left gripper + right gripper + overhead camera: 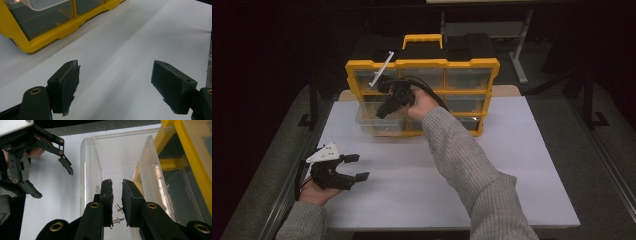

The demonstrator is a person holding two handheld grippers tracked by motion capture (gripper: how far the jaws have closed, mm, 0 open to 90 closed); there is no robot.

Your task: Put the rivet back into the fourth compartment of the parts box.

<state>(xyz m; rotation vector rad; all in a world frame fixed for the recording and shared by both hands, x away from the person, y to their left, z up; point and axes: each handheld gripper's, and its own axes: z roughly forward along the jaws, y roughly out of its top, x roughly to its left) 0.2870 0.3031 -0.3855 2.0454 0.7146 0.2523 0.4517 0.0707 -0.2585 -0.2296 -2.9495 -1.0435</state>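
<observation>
High view, counted out: one yellow organizer case [422,64] with a yellow carry handle [422,39] stands upright at the far side of the white tabletop [512,165], its face split into three columns of clear drawers; the upper two rows show three each, and the bottom row is partly hidden behind the arm. One clear drawer [379,125] is pulled out at the lower left of the case, well forward of its slot. Two tools are in play. The right tool [384,110] is held by a hand in a grey knit sleeve [462,165], the forearm reaching diagonally across the tabletop, the wrist bent so the tool points down and to the left over the drawer. In the right gripper view its jaws stand nearly together, with only a narrow gap and nothing pinched between the pads; they sit just above the open drawer [112,165], on whose floor three small metal pins [119,208] can be made out. The left tool [354,167] rests low at the near left edge of the tabletop, cradled from beneath by the left hand [314,192], its jaws spread wide and empty, aimed right, across the tabletop. In the left gripper view the two pads [67,87] hover just over the bare white surface, with the case's lower corner [30,46] ahead to the left.
</observation>
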